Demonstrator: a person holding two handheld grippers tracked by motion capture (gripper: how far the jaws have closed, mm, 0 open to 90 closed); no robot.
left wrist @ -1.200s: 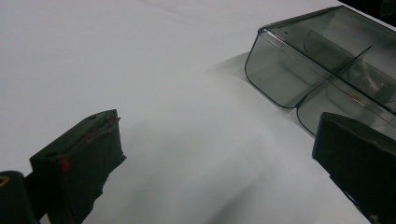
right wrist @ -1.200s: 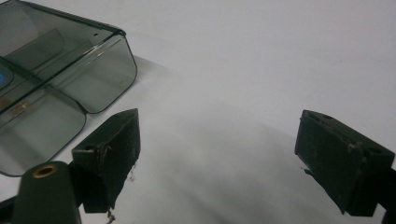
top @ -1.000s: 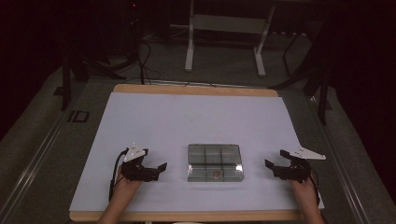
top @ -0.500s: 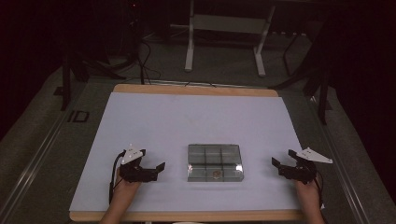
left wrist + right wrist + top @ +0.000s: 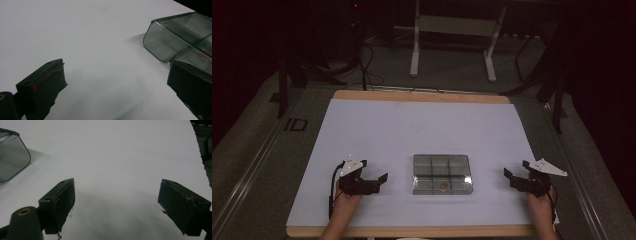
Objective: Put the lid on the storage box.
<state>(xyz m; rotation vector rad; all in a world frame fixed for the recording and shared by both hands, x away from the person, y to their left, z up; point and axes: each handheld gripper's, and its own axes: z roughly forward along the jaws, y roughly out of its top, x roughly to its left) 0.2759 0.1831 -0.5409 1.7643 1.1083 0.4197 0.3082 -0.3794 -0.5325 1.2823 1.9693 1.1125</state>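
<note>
Left gripper (image 5: 379, 181): held low in the left hand (image 5: 346, 200), jaws wide apart, empty, pointing to the person's right.
Right gripper (image 5: 513, 174): held in the right hand (image 5: 539, 200), jaws spread, empty, pointing to the person's left.

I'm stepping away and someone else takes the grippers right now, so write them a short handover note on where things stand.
Left gripper: open, holding nothing, low over the white table, left of the clear compartment box.
Right gripper: open, holding nothing, right of the box and farther from it.
Box: lies flat near the table's front edge, between the two grippers; a small reddish item sits in its front middle compartment.
Done: nothing visible; neither gripper touches the box.
Left: probably closing in on the box and handling it.
</note>
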